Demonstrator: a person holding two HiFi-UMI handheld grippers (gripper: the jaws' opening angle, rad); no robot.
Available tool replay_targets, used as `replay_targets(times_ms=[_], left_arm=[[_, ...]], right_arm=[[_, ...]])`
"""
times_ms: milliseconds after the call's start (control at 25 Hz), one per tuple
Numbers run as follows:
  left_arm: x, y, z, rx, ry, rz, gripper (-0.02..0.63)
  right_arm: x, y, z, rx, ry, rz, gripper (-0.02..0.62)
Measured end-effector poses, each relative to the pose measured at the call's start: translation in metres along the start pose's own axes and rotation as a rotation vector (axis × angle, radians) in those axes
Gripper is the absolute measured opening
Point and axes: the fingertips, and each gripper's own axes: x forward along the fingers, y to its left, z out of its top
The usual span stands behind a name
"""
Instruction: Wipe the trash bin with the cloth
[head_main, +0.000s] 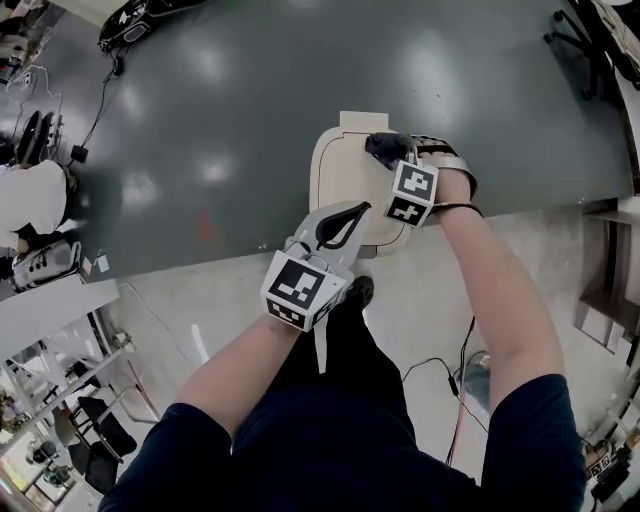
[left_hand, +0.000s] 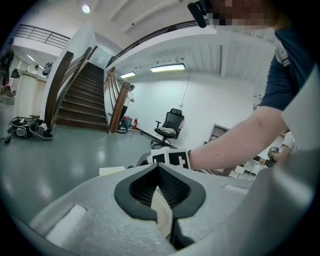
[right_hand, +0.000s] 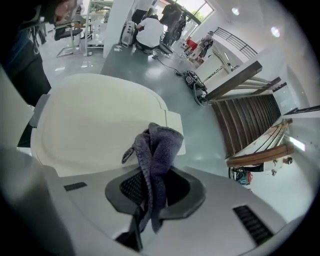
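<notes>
Right gripper (right_hand: 150, 202) is clamped on the purple cloth (right_hand: 156, 147), which hangs over the far part of the bin (head_main: 340, 170) lid. Left gripper (left_hand: 161, 202) is closed, jaws pinching the bin's near rim.

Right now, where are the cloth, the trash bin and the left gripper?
cloth (right_hand: 159, 147), right gripper view, on the bunched fold above the jaws.
trash bin (right_hand: 95, 117), right gripper view, on its flat cream lid.
left gripper (head_main: 345, 222), head view, between its jaw tips by the bin's near edge.
</notes>
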Motion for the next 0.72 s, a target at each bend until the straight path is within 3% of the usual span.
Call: replay_targets(times_ms=[320, 720], left_arm=[[-0.015, -0.012, -0.013, -0.021, 0.039, -0.001, 0.003], [-0.055, -0.026, 0.005, -0.010, 0.041, -0.010, 0.003]], right_arm=[[-0.036, 0.063, 0.011, 0.009, -0.046, 0.025, 0.063], [-0.092, 0.180, 0.024, 0.111, -0.021, 0.174, 0.063]])
